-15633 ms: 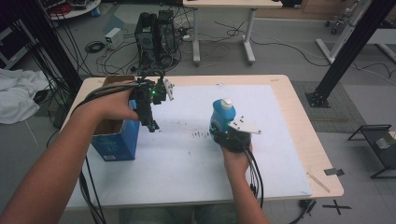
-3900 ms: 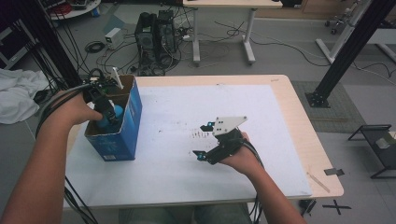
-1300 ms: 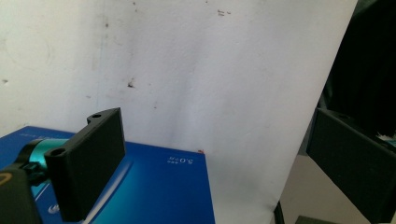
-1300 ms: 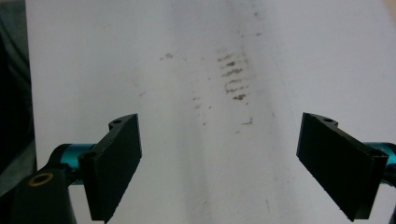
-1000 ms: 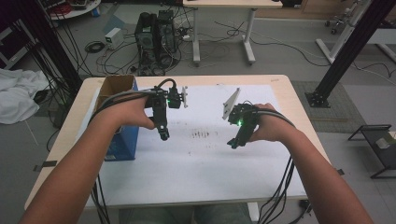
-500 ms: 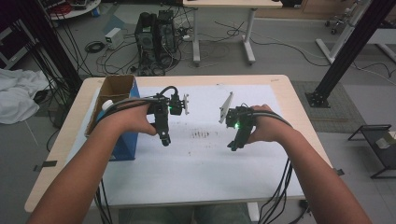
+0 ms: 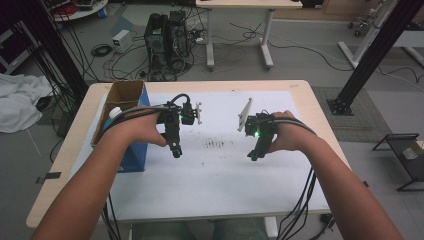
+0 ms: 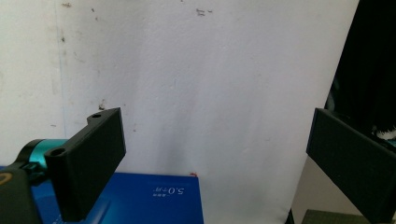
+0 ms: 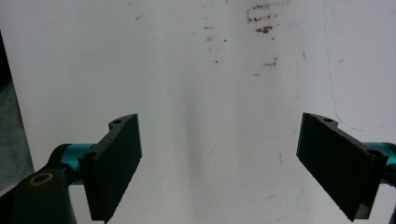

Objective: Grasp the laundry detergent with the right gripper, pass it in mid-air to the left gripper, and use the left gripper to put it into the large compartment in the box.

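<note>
In the high view both hand-held grippers hover over the white sheet (image 7: 220, 175) on the table, jaws pointing down and toward the person. My left gripper (image 7: 176, 150) is open and empty, just right of the blue box (image 7: 131, 155). In the left gripper view my left gripper (image 8: 215, 140) has its jaws wide apart over bare sheet, with the blue box (image 8: 140, 200) at the bottom edge. My right gripper (image 7: 254, 155) is open too. In its own view my right gripper (image 9: 219, 135) holds nothing above the speckled sheet (image 9: 210, 70).
The blue box is open-topped with a brown cardboard inside, and a pale rounded object (image 7: 115, 112) shows in it. Dark smudges (image 7: 217, 144) mark the sheet between the grippers. Cables trail off the table's front edge (image 7: 200, 220). Behind the table stand computer equipment (image 7: 167, 35) and a white desk.
The blue bottle held by the right gripper earlier went into the box with the left gripper. Both grippers have since come over the sheet empty and shifted slightly toward the person in the last second.
</note>
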`<act>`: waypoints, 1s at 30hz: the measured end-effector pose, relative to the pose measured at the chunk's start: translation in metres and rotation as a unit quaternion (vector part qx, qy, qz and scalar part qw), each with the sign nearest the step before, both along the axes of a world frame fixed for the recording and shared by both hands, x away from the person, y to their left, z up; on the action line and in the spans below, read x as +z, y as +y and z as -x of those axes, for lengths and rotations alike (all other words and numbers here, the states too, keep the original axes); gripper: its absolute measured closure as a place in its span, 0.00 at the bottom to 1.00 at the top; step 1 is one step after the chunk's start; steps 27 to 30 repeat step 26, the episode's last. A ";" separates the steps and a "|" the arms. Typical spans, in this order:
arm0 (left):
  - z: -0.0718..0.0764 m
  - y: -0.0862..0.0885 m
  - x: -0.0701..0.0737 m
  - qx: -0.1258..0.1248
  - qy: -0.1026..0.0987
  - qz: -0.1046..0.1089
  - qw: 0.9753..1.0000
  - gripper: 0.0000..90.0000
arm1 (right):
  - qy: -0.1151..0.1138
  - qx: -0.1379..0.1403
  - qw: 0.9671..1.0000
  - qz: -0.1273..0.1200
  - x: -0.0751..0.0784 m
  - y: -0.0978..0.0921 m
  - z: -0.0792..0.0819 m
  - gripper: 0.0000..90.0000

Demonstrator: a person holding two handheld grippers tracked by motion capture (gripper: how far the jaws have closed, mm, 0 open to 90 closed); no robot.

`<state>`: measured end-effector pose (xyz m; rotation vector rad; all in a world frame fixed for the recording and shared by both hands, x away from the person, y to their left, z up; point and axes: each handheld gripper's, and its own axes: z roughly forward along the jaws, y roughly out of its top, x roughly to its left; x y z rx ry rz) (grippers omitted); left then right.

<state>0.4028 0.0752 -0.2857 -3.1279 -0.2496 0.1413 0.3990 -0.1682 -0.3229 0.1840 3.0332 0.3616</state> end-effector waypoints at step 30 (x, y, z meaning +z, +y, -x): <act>0.000 -0.007 0.002 0.000 0.005 -0.005 1.000 0.05 | -0.010 -0.010 1.000 0.005 0.007 -0.005 -0.002 0.15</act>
